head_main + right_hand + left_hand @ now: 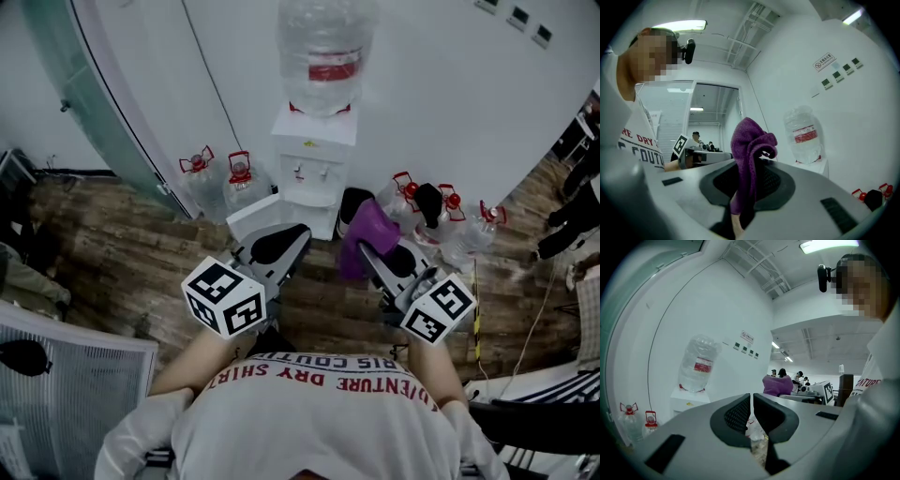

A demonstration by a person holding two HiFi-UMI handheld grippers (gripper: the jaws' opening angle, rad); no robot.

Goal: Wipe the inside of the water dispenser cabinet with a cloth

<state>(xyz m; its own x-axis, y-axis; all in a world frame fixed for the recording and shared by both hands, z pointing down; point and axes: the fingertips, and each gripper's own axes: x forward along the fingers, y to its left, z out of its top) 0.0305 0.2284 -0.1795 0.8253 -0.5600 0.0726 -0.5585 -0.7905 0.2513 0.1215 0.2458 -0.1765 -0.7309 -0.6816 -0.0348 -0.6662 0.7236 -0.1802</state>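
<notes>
Currently purple cloth pinched in right gripper; left gripper pressed together, empty.

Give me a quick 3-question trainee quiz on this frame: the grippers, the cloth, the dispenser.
1. Multiple choice: what holds the purple cloth? A) the left gripper B) the right gripper C) both grippers
2. True or false: the left gripper is shut with nothing between its jaws.
3. Fill in: a big clear ___ stands upside down on top of the water dispenser.

Key
1. B. The cloth is pinched between the right gripper's jaws and hangs over them.
2. True.
3. bottle
</notes>
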